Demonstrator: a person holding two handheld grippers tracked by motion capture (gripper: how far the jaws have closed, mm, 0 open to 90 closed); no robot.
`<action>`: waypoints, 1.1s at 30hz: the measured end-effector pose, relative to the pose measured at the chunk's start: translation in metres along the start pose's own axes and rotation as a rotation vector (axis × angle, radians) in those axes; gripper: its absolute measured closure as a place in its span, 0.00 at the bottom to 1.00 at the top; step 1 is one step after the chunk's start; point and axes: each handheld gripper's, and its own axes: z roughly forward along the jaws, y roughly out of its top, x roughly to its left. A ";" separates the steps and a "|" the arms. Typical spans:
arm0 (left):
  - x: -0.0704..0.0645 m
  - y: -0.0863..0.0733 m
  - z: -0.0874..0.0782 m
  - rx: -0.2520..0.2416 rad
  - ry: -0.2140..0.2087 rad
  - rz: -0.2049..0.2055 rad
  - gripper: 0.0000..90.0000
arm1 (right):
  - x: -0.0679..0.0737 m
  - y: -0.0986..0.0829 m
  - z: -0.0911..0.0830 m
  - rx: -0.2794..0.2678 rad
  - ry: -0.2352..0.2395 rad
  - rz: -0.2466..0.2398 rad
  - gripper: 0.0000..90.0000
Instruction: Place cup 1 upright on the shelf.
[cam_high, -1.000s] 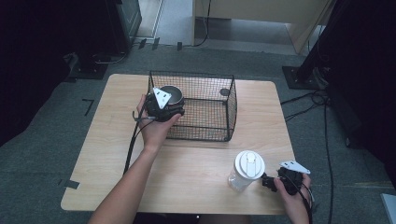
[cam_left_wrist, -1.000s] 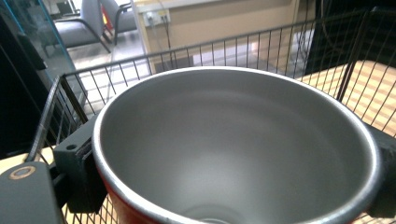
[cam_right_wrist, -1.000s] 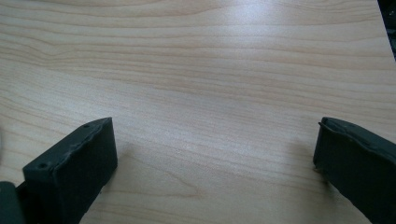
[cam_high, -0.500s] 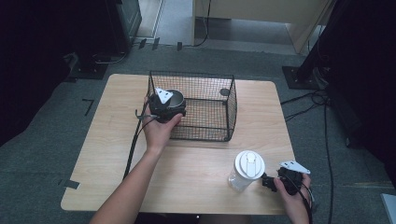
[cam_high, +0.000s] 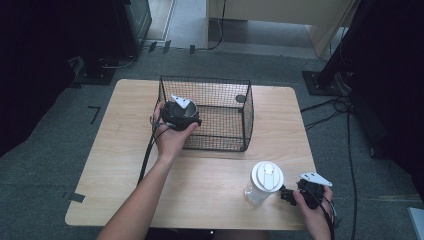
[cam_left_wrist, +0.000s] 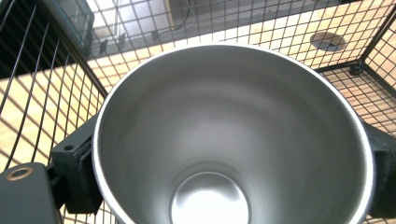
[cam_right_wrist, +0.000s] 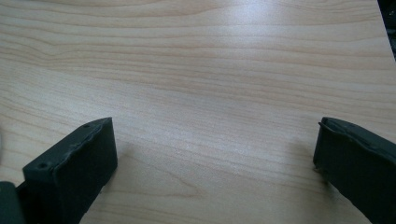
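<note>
While the left gripper (cam_high: 181, 114) is hovering at the near-left corner of the black wire basket (cam_high: 235, 131), its fingers (cam_left_wrist: 74, 175) are clamping a stainless steel cup (cam_left_wrist: 233, 140) between them, one pad on each side of the rim, with the basket mesh lying beyond. The right gripper (cam_high: 289, 194) is resting low over the bare wooden surface (cam_right_wrist: 210, 84), its fingers (cam_right_wrist: 77, 163) spread wide and gripping nothing, a white-lidded plastic bottle (cam_high: 264, 181) standing just beside them.

Shiny steel cup (cam_left_wrist: 233, 140), mouth toward camera, over the wire basket's (cam_high: 220, 117) left wall.
</note>
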 end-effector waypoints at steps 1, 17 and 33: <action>0.000 0.000 0.000 0.000 0.000 0.000 0.07 | 0.000 0.000 0.000 0.000 0.000 0.000 0.00; -0.001 -0.002 -0.011 -0.002 -0.020 -0.066 0.00 | 0.000 0.000 0.000 0.000 0.000 -0.001 0.00; 0.002 0.005 -0.061 -0.151 -0.080 -0.045 0.00 | 0.000 0.000 0.000 0.000 0.000 -0.001 0.00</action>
